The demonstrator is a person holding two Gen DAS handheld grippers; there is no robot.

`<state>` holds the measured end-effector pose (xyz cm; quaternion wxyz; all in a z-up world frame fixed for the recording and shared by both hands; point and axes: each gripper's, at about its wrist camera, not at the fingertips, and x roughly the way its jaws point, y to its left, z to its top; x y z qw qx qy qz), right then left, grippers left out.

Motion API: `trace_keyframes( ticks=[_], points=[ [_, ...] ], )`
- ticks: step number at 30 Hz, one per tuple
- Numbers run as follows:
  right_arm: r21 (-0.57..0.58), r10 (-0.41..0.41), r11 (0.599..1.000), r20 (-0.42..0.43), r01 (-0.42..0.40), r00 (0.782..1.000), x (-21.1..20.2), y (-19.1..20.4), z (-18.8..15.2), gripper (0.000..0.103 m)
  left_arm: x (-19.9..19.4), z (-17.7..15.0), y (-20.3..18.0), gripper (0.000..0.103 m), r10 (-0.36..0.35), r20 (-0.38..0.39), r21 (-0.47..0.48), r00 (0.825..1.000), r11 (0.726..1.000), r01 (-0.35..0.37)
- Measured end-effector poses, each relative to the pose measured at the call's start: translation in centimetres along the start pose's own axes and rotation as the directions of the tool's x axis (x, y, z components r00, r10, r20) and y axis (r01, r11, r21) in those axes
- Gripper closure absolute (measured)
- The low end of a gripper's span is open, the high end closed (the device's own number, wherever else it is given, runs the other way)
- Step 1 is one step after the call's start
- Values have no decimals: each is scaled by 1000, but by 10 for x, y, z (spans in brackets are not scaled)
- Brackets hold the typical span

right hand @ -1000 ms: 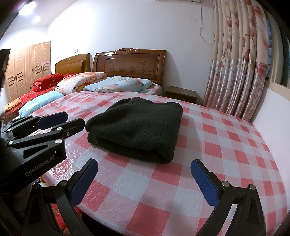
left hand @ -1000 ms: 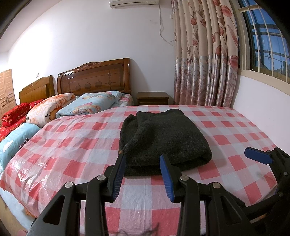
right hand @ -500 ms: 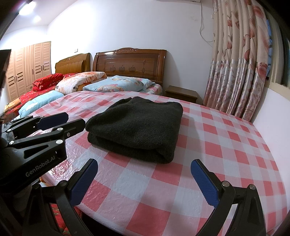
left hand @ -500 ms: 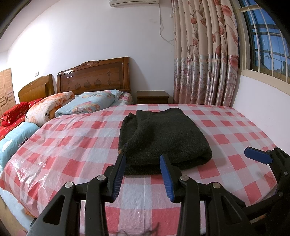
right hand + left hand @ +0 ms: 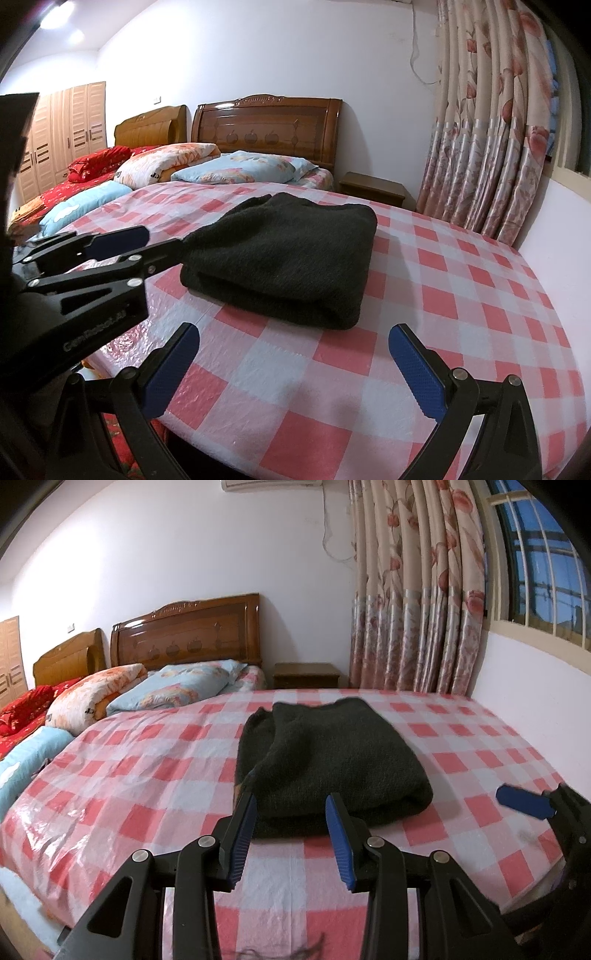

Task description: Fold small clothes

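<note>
We see the dark knit sweater (image 5: 325, 760) lying folded into a thick bundle on the pink-and-white checked bed cover (image 5: 147, 775), toward the middle of the bed and nearer the window side, its long axis running from the near edge away toward the headboard (image 5: 188, 631). We judge the folding largely done, since the bundle already shows stacked layers at its near edge. The relation that matters is that the sweater sits straight ahead of our left gripper (image 5: 290, 834), whose blue pads (image 5: 243, 834) frame the bundle's near left corner; the tips look just short of the fabric, though we cannot tell whether they touch it. That gripper stands partly spread with nothing between its fingers. Our right gripper (image 5: 291, 363) is spread wide, also empty, and hangs over bare cover with the sweater's rounded near right corner ahead and slightly left, clearly apart from it. So the left is the nearer tool, and any tidying or lifting of the near edge would fall to it first. In the right view the left gripper's body crosses in from the left and carries white lettering that reads roughly "GenRobot.AI" (image 5: 94, 328), blurred. We cannot read the writing on the floral pillow (image 5: 166, 164).
</note>
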<state>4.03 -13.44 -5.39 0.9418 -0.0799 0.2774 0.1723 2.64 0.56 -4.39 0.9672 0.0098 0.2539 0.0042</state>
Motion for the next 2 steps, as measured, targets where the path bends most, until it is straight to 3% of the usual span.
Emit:
trace_keyframes(
  ticks=[2],
  points=[
    [3,4,1000,-6,-4,1000,4,-3,-1,0,4,2,2,64,4,8,-1,1000,1000,-4]
  ],
)
